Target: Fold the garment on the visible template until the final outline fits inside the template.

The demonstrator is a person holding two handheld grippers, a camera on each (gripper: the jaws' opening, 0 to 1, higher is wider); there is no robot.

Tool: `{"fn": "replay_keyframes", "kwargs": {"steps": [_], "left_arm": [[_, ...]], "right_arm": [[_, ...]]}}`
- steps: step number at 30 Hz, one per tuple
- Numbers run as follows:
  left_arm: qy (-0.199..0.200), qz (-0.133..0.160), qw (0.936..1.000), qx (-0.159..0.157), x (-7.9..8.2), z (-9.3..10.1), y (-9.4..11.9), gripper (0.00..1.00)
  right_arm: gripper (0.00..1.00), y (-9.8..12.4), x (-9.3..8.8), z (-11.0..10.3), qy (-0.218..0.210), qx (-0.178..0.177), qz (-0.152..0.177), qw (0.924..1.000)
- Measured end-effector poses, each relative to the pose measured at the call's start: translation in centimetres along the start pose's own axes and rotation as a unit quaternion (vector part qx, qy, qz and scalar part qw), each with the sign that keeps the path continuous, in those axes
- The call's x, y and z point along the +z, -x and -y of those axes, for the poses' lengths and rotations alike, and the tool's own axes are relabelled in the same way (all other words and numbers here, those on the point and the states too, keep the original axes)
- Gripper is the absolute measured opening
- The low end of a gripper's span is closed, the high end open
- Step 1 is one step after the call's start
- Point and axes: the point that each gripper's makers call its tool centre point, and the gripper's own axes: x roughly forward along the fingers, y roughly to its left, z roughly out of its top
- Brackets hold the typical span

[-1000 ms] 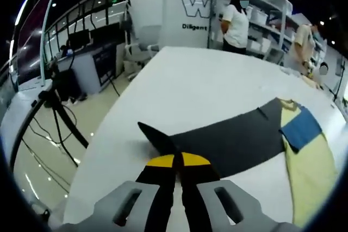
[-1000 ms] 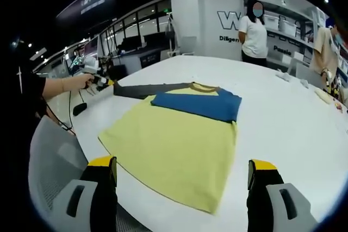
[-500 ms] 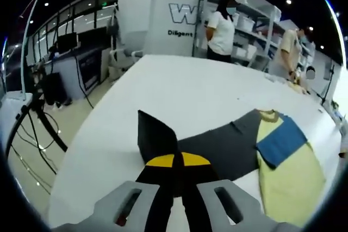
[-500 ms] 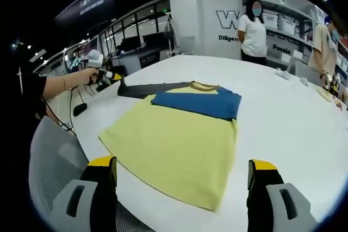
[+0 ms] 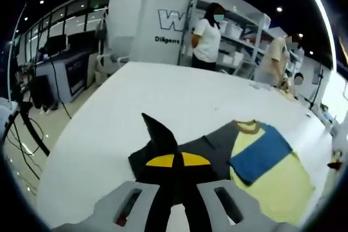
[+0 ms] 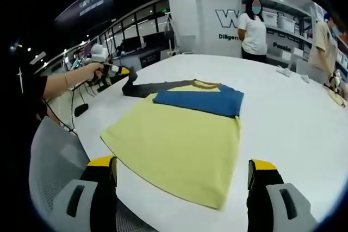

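White tabletop (image 6: 283, 112) carries the yellow T-shirt (image 6: 179, 145), its dark grey sleeve (image 5: 201, 150) pinched by the closed left gripper (image 5: 174, 162) for folding inward next, the right gripper (image 6: 182, 180) held open.

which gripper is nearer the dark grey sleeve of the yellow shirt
Left. The left gripper is shut on the dark grey sleeve, lifting its end. The right gripper hangs open at the yellow shirt's hem, far from it.

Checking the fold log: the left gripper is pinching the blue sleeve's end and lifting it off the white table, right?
Not quite: the left gripper pinches the dark grey sleeve, not the blue sleeve, which lies folded across the yellow shirt, as the right gripper view shows.
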Motion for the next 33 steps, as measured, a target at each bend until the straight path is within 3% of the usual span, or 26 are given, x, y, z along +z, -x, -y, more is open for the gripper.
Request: {"fn": "replay_keyframes", "kwargs": {"steps": [16, 33], "left_arm": [[0.023, 0.007, 0.9982, -0.055, 1.6, 5.8, -1.6, 0.0], [-0.026, 0.014, 0.9929, -0.115, 4.4, 14.7, -3.8, 0.0]], "right_arm": [[0.99, 0.2, -0.4, 0.1, 0.0, 0.003, -0.002, 1.0], [0.99, 0.0, -0.5, -0.1, 0.008, 0.019, -0.003, 0.9998]]}}
